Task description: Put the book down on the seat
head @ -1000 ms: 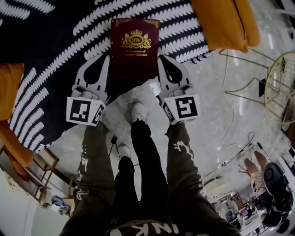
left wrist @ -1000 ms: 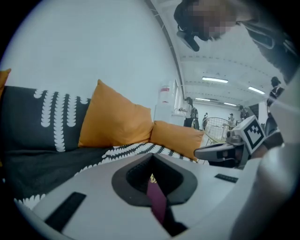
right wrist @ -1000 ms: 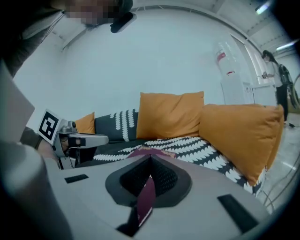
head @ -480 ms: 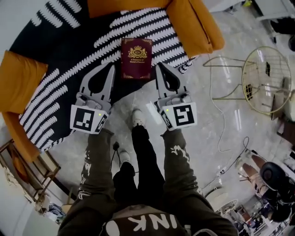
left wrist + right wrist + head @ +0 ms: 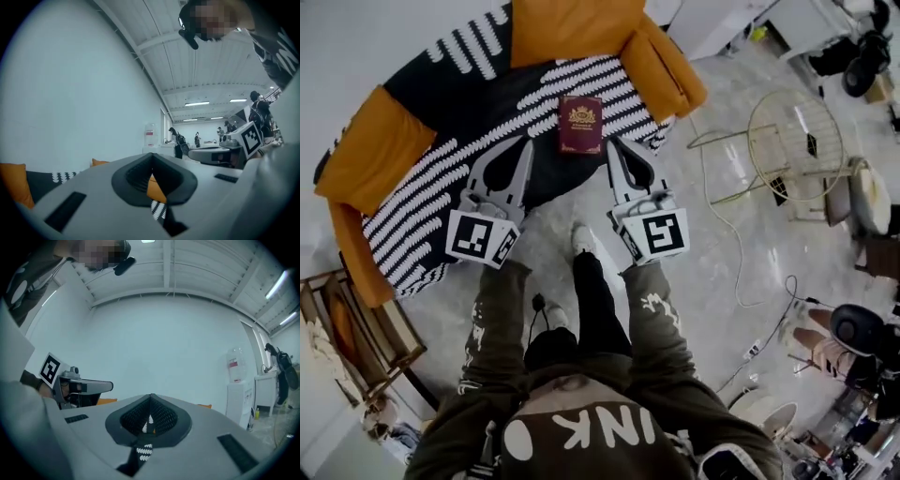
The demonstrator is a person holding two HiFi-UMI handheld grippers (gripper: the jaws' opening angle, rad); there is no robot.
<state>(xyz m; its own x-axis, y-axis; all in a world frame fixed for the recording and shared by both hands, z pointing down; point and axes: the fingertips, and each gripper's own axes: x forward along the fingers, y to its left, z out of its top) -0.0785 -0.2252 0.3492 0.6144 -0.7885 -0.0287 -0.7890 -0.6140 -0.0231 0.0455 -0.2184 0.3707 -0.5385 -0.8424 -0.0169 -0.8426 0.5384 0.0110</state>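
I am holding my two claws, left claw (image 5: 523, 143) and right claw (image 5: 611, 146), level above the sofa seat's (image 5: 455, 108) front edge. Both are pinched shut and empty. One book (image 5: 580, 124) is lying on that seat.

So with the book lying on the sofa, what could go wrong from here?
The book lies on a striped throw that drapes off the sofa; if the throw slides, the book might follow. A cable trails across the floor near the person's shoe, so stepping back could snag it.

A lab hall — strip lights (image 5: 197, 103), floor cables (image 5: 705, 178).
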